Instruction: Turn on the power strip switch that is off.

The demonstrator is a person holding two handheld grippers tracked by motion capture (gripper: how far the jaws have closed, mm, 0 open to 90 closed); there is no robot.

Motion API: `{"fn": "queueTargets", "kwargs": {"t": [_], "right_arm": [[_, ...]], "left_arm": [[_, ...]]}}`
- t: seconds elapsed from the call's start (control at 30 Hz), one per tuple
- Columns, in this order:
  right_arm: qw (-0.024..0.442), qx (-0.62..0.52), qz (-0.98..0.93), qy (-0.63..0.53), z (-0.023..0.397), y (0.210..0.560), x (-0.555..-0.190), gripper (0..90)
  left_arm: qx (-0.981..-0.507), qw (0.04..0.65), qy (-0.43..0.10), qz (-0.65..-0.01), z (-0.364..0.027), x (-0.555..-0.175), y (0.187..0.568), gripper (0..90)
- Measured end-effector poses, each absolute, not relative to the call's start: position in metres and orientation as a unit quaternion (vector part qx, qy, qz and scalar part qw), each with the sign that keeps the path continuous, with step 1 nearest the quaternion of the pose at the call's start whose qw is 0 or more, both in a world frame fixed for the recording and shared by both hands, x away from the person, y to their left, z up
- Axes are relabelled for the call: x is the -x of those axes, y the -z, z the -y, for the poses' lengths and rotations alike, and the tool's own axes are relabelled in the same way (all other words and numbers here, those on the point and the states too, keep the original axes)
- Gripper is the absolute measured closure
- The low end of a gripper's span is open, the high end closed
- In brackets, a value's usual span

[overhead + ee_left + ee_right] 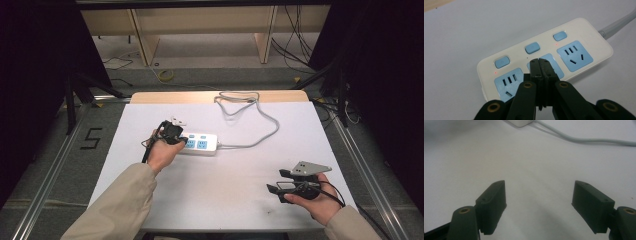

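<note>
A white power strip (205, 143) with blue sockets and blue switches lies near the middle of the white table; in the left gripper view the power strip (584, 27) shows three sockets, three switches and small red lights. My left gripper (540, 60) is shut, empty, its tips right over the middle socket (557, 71), below the middle switch (532, 47). In the high view the left gripper (183, 140) sits at the strip's left end. My right gripper (274, 181) is open and empty at the table's front right; its jaws stand wide apart above bare tabletop (539, 170).
The strip's grey cable (265, 131) runs right, then loops toward the table's far edge; the cable (584, 140) also crosses the top of the right gripper view. Beyond the table are wooden shelving (200, 30) and floor cables. A frame rail (370, 175) borders the right side.
</note>
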State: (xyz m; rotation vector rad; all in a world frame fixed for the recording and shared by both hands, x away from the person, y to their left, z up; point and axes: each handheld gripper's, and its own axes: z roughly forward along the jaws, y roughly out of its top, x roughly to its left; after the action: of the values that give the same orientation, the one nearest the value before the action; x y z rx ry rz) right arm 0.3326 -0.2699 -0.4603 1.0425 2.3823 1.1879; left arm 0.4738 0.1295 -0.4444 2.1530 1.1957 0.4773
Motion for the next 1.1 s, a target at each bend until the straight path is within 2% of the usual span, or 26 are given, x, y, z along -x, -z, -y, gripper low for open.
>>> {"fn": "queueTargets", "kwargs": {"t": [1.1], "right_arm": [[0.140, -0.362, -0.825, -0.411, 0.270, 0.461, -0.333, 27.6]], "left_arm": [[-0.818, 0.306, -0.184, -0.450, -0.119, -0.484, 0.446, 89.5]]}}
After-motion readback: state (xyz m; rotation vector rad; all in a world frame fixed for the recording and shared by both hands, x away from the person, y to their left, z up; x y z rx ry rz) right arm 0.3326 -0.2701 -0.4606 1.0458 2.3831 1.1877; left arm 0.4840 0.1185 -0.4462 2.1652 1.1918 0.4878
